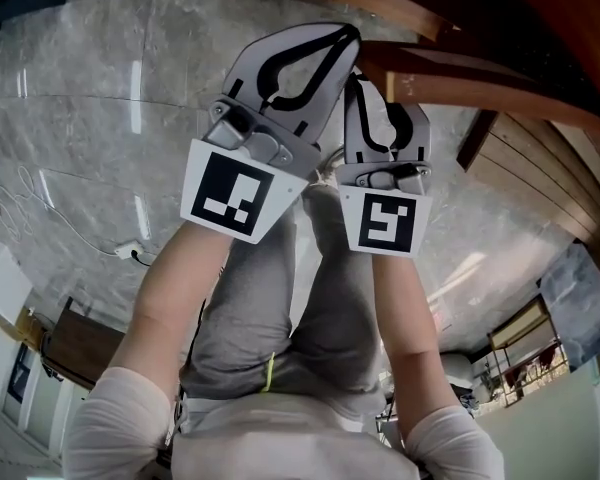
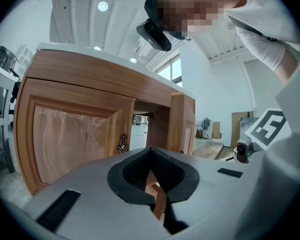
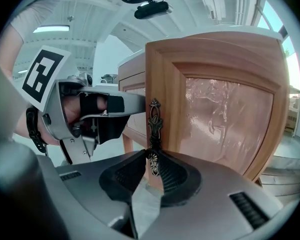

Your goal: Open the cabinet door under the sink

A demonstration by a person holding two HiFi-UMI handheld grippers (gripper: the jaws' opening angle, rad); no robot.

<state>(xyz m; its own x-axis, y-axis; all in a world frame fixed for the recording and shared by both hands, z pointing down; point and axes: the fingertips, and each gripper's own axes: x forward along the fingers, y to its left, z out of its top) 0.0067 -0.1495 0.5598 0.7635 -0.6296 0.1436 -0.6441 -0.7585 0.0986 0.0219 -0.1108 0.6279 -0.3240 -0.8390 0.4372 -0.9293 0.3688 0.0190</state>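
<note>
The wooden sink cabinet [image 2: 80, 84] has two panelled doors. In the left gripper view its left door [image 2: 70, 139] is closed, with an ornate brass handle [image 2: 123, 143]. The right door [image 2: 182, 121] stands swung out, edge-on, with a dark gap beside it. My right gripper [image 3: 151, 154] is shut on the knob of that open door's brass handle [image 3: 154, 121]. The door panel [image 3: 225, 114] fills the right of that view. My left gripper [image 2: 150, 150] is shut with nothing in it, and sits just left of the right gripper [image 1: 360, 76]. In the head view the left gripper [image 1: 348, 38] points at the cabinet's edge [image 1: 450, 83].
Grey marble floor [image 1: 100, 98] lies under me, with a white cable and plug [image 1: 130, 253] at the left. The person's grey-trousered legs [image 1: 280, 308] are below the grippers. A white countertop [image 2: 90, 51] caps the cabinet. A shelf unit [image 2: 0, 89] stands to its left.
</note>
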